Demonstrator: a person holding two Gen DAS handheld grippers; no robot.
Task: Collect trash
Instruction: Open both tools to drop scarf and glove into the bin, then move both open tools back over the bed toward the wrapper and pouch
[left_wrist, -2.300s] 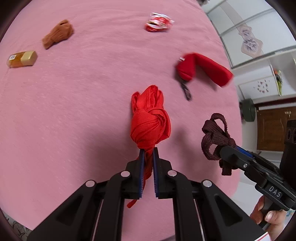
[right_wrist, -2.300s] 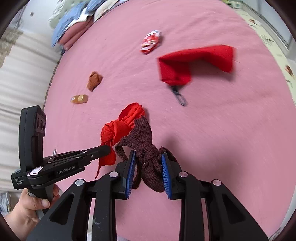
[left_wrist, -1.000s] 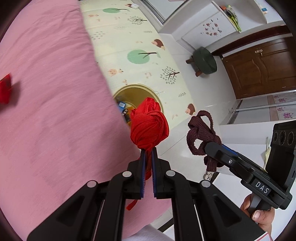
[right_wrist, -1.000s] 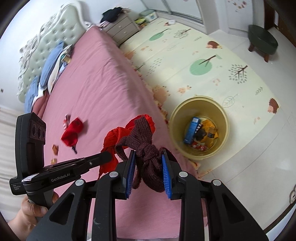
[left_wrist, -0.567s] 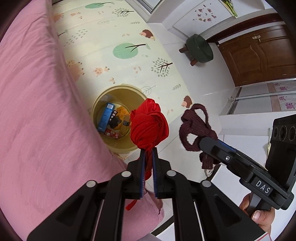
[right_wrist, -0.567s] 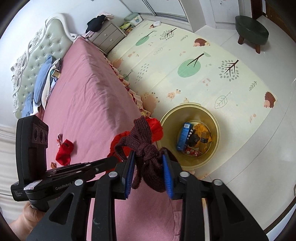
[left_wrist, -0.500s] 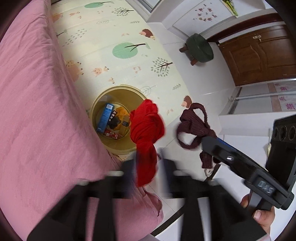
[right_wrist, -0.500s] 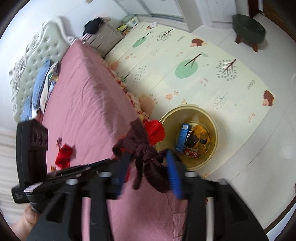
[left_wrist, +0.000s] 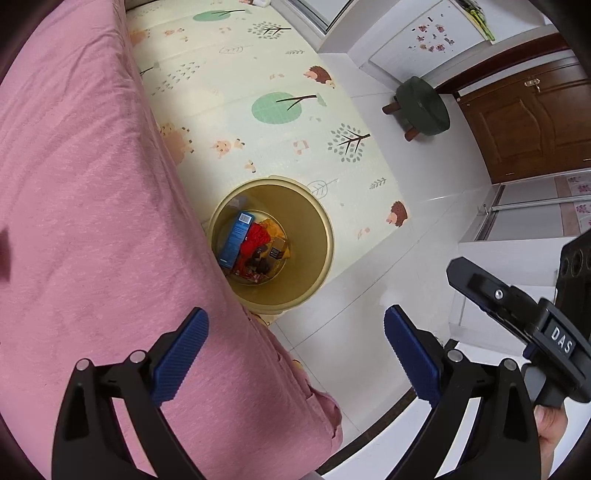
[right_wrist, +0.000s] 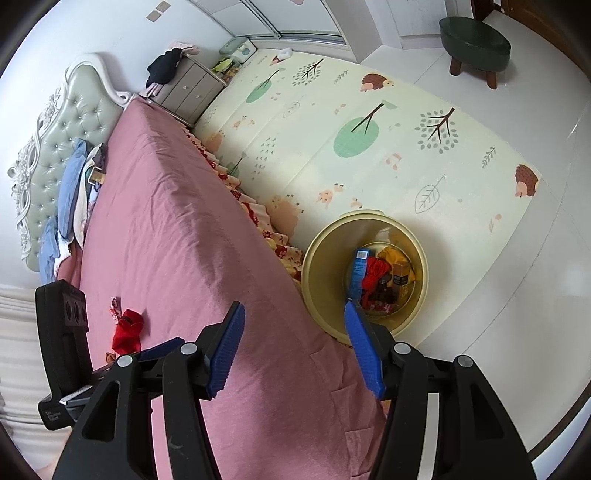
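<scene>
Trash (a red cloth (left_wrist: 256, 236) and a blue box (left_wrist: 236, 239) among it) lies in the yellow bin (left_wrist: 317, 266) on the play mat (left_wrist: 258, 110), just beside my pink bed (left_wrist: 92, 221). My left gripper (left_wrist: 295, 341) and right gripper (right_wrist: 295, 343) both gape empty above; a green stool (left_wrist: 421, 105) stands well apart.

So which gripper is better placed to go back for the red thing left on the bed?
Left, probably. Both grippers are open and empty, but the left gripper sits on the side of the red item lying on the bed.
</scene>
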